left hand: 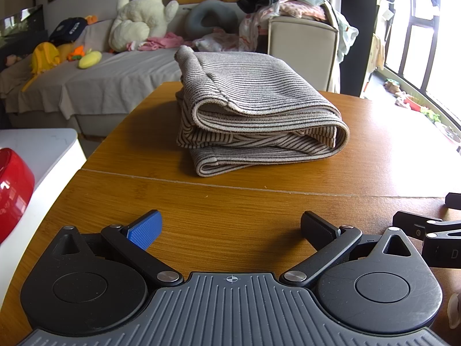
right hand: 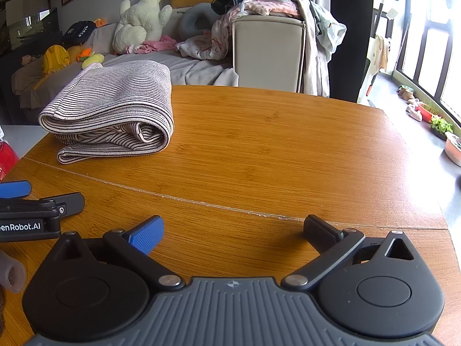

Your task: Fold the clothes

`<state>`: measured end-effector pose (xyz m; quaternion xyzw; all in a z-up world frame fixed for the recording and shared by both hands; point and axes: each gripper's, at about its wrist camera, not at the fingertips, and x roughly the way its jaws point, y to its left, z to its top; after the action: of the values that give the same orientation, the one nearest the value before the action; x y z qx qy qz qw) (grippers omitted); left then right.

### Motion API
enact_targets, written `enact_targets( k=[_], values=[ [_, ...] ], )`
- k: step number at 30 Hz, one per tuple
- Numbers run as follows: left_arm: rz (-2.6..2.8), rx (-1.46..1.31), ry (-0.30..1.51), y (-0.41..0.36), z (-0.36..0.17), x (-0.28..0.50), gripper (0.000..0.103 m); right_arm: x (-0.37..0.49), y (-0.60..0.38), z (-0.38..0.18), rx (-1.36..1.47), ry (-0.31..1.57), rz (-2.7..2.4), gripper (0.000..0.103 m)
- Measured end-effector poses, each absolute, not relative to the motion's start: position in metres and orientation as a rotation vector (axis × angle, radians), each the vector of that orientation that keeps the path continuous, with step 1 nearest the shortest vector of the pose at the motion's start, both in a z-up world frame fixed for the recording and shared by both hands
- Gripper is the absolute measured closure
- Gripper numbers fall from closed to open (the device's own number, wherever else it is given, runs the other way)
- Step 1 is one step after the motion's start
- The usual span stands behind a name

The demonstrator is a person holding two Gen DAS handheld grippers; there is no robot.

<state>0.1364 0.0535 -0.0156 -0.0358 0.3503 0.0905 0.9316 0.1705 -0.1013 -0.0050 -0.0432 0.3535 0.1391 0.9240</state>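
A striped beige-and-dark garment (left hand: pixel 256 112) lies folded into a thick stack on the wooden table (left hand: pixel 259 201); in the right wrist view the same garment (right hand: pixel 112 112) sits at the far left. My left gripper (left hand: pixel 230 227) hovers low over the near table, open and holding nothing, well short of the stack. My right gripper (right hand: pixel 233 230) is beside it to the right, also open and holding nothing. The left gripper's fingers (right hand: pixel 43 201) show at the left edge of the right wrist view. Part of the right gripper (left hand: pixel 432 230) shows at the right edge of the left wrist view.
A red object (left hand: pixel 11 190) rests on a white surface left of the table. Behind the table stands a sofa (left hand: pixel 100 80) with plush toys, and a beige armchair (right hand: pixel 268 52) heaped with unfolded clothes (right hand: pixel 270 0). A seam crosses the tabletop. Windows are at right.
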Motion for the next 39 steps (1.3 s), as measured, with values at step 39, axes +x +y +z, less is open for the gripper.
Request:
enact_targets(
  k=[39],
  values=[
    [0.185,-0.073,0.717,0.0543,-0.0158,0.1368,0.0,0.1714,-0.1018,-0.0051,-0.074,0.723,0.286,0.0]
  ],
)
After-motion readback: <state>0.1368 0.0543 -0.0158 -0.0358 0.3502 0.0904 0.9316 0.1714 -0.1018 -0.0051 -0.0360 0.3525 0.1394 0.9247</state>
